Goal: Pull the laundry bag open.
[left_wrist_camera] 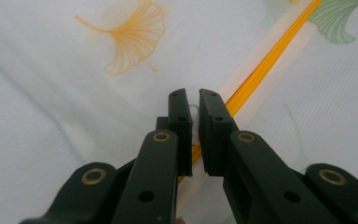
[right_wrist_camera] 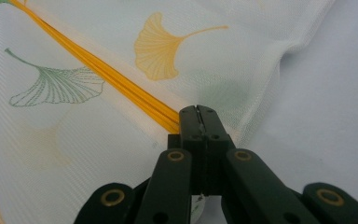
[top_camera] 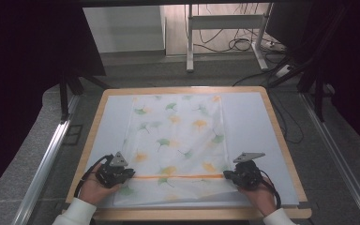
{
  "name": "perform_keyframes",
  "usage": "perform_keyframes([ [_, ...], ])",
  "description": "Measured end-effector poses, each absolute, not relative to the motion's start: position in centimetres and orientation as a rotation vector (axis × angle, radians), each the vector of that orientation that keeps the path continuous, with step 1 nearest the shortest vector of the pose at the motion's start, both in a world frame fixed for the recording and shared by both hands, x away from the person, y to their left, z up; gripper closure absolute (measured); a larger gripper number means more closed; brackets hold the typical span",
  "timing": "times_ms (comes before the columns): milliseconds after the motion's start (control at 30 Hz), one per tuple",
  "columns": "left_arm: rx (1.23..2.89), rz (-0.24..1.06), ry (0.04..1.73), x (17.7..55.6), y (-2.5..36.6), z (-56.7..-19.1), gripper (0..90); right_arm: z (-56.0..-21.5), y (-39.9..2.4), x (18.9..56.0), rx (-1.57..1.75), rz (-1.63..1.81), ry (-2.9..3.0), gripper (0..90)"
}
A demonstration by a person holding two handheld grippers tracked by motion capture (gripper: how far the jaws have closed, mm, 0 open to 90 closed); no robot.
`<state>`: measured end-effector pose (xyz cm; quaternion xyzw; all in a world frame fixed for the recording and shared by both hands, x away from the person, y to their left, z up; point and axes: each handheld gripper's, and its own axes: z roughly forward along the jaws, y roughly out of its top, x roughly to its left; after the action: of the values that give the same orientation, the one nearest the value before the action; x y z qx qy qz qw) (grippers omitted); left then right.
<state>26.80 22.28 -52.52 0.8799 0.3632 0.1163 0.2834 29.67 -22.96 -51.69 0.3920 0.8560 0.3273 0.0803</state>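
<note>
The cloth (top_camera: 176,140), white with ginkgo leaves and an orange stripe (top_camera: 178,177), lies flat mid-bench (top_camera: 281,140); I read no writing on it. My left tongs (top_camera: 130,172) pinch its left edge at the stripe, a thin gap between the pads up close. My right tongs (top_camera: 227,176) are clamped tight on the stripe's right end; their own view shows the fabric edge puckering there
</note>
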Motion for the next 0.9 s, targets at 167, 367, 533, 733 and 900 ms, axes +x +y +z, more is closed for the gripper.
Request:
perform_keyframes([
  [167,2.371,0.346,0.98,26.5,22.6,-52.5,85.0,-51.7,-22.9,29.7,1.176,0.977,2.561,89.4],
  [367,2.372,0.345,0.985,26.5,23.0,-52.4,85.0,-51.7,-22.9,29.7,1.176,0.975,2.561,89.4],
  [533,2.358,0.339,0.999,26.3,23.7,-52.5,85.0,-51.7,-22.9,29.7,1.177,0.976,2.563,89.4],
  [733,2.354,0.332,1.0,26.1,24.1,-52.3,84.9,-51.7,-22.9,29.7,1.18,0.975,2.561,89.4],
  [900,2.359,0.326,0.993,26.0,24.2,-52.3,84.9,-51.7,-22.9,29.7,1.179,0.971,2.559,89.4],
])
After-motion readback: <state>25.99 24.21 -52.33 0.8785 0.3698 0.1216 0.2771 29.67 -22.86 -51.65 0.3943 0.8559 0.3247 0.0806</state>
